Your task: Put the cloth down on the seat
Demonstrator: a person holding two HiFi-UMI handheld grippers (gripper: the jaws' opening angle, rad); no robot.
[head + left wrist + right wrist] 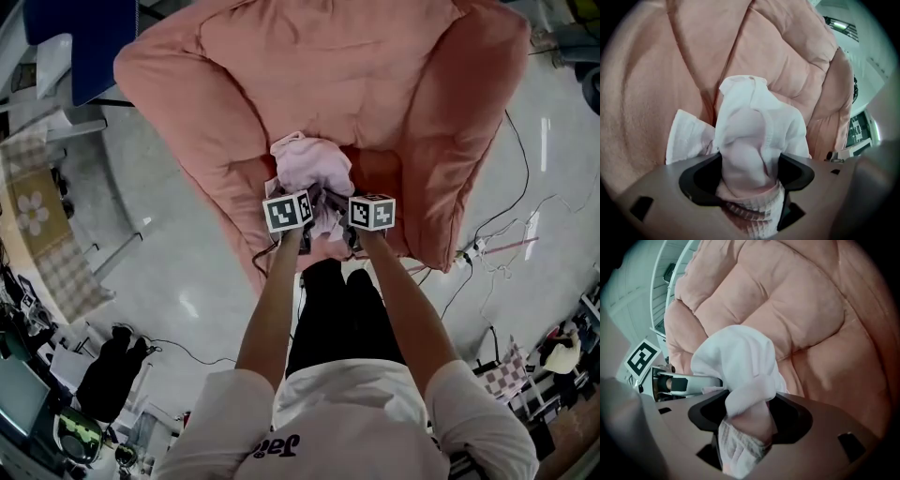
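A pale pink and white cloth (309,167) lies bunched on the front of the seat (377,173) of a salmon-pink padded armchair (328,66). Both grippers sit side by side at its near edge. The left gripper (298,195) has the cloth (750,136) puffed up between its wide-spread jaws (747,174), and the pads do not look pressed on it. The right gripper (352,195) also stands wide, a fold of the cloth (740,362) hanging loose between its jaws (750,420) with dark gaps on both sides. The left gripper's marker cube (642,357) shows in the right gripper view.
The armchair's thick arms (469,122) rise on both sides of the seat. Cables (511,178) and a power strip (469,253) lie on the grey floor to the right. A blue panel (84,37) and a patterned mat (37,225) are at the left.
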